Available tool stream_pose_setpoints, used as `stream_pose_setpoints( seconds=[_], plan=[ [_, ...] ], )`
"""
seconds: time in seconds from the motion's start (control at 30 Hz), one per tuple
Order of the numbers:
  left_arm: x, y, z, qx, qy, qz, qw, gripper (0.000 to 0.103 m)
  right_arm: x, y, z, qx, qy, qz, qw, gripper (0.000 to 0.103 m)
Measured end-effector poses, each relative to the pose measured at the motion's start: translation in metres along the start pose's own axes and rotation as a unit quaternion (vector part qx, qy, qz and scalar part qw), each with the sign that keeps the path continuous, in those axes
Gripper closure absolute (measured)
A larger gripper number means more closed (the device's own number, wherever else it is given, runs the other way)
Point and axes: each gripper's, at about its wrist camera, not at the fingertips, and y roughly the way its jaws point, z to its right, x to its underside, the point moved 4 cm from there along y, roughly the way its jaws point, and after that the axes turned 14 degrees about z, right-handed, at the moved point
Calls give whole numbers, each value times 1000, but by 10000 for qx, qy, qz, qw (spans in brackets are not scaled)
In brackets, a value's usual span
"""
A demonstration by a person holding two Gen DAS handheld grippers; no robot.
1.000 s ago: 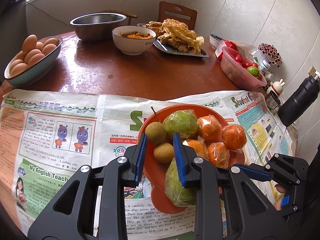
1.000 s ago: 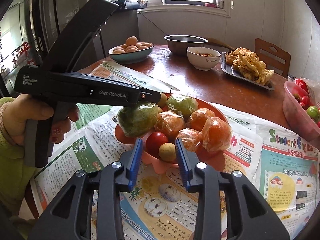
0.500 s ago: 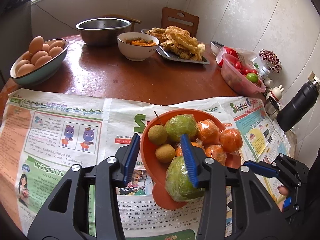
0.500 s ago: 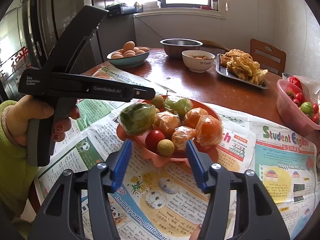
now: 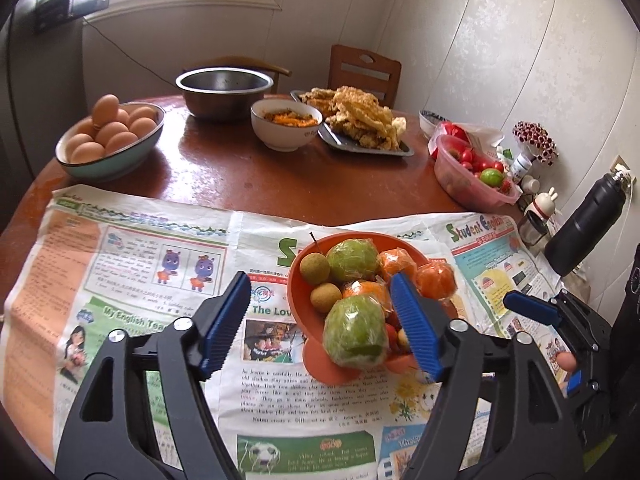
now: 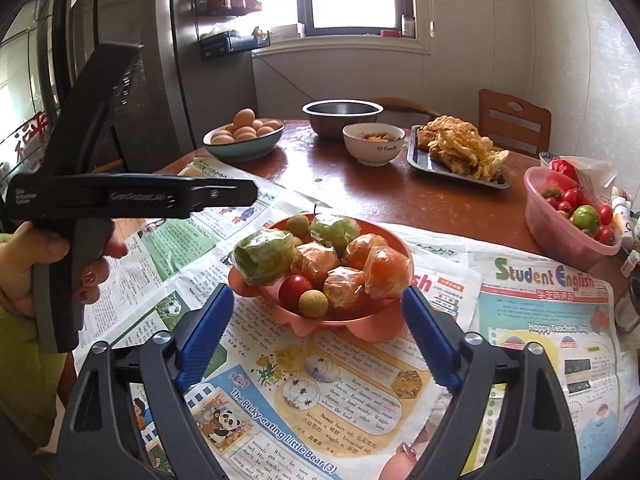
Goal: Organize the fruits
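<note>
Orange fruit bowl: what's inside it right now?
The orange fruit bowl holds two wrapped green fruits, four wrapped oranges, a red cherry tomato and three small brown longans. Anything beneath the pile is covered.

Right gripper [image 6: 318, 328], jaws wide apart, faces the orange fruit bowl [image 6: 344, 318] on newspaper [image 6: 536, 304].

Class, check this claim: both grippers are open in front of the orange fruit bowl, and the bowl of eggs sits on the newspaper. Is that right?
Not quite. The egg bowl sits on the bare wooden table, beyond the newspaper, as the left wrist view shows. Both grippers, left and right, are indeed open before the fruit bowl.
</note>
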Motion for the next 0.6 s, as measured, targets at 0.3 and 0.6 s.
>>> stream_pose_setpoints(
  seconds=[0.3,0.6],
  plan=[
    [0,-42,10,-181,-54,305,9994,10,-6,-23,3,190,10,208,9996,5],
    [13,-73,26,-383,68,447,9982,10,-6,-48,8,396,25,333,9987,5]
  ],
)
